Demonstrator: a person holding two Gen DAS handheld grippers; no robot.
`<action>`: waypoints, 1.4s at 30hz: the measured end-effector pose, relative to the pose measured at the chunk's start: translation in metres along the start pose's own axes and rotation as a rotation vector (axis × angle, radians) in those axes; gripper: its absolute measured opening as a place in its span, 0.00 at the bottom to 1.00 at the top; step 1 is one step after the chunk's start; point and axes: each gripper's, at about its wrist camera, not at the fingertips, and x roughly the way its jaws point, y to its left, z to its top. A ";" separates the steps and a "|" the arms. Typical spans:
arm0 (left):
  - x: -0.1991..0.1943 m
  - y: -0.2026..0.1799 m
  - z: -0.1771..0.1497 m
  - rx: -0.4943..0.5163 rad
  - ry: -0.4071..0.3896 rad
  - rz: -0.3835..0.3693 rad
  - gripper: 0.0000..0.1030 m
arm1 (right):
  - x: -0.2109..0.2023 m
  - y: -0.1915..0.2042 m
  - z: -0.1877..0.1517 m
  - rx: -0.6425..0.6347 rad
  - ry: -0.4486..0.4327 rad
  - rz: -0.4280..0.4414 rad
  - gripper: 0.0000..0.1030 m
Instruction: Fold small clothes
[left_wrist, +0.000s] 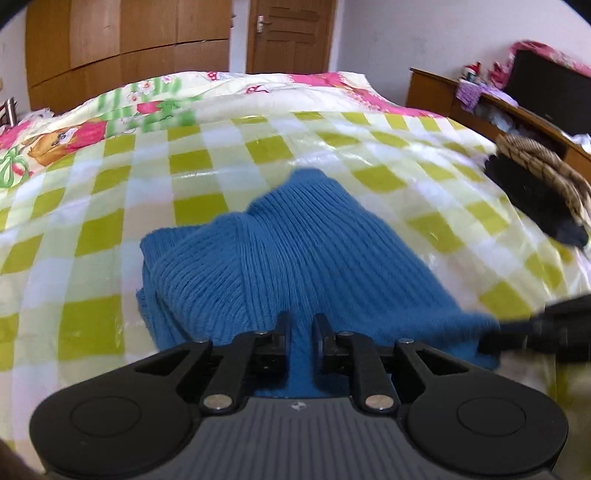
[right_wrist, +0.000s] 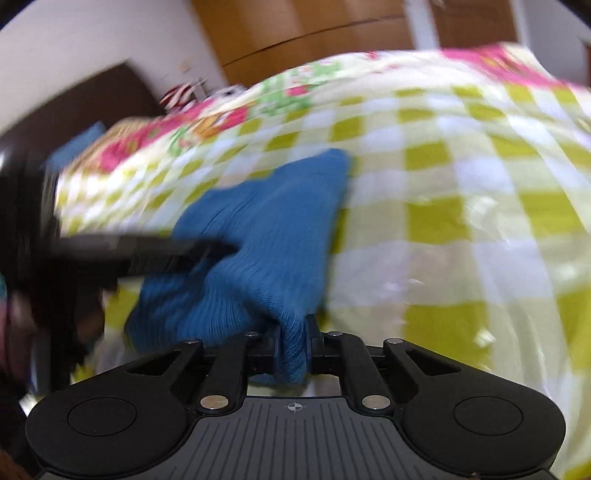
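A blue ribbed knit garment (left_wrist: 280, 254) lies bunched on the green-and-white checked bed cover (left_wrist: 122, 229). My left gripper (left_wrist: 302, 332) is shut on its near edge, with knit fabric pinched between the jaws. My right gripper (right_wrist: 293, 339) is shut on another edge of the same blue garment (right_wrist: 266, 229), a fold of fabric squeezed between its jaws. The right gripper shows in the left wrist view at the right edge (left_wrist: 532, 328). The left gripper shows blurred in the right wrist view at the left (right_wrist: 147, 251). The right wrist view is motion-blurred.
A dark and tan striped item (left_wrist: 539, 184) lies at the bed's right edge. A wooden shelf with clutter (left_wrist: 517, 107) stands to the right. A wardrobe (left_wrist: 125, 44) and door (left_wrist: 291, 33) stand beyond the bed. A dark headboard (right_wrist: 74, 107) is at the left.
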 end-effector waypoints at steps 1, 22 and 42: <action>-0.003 0.000 -0.004 0.005 -0.001 0.003 0.31 | -0.001 -0.008 -0.002 0.036 0.015 0.002 0.05; -0.094 0.047 -0.065 -0.173 -0.050 0.103 0.31 | 0.000 0.141 -0.052 -0.978 -0.118 0.008 0.37; -0.090 0.037 -0.079 -0.101 -0.085 -0.076 0.33 | 0.040 0.167 -0.075 -1.225 -0.072 -0.086 0.40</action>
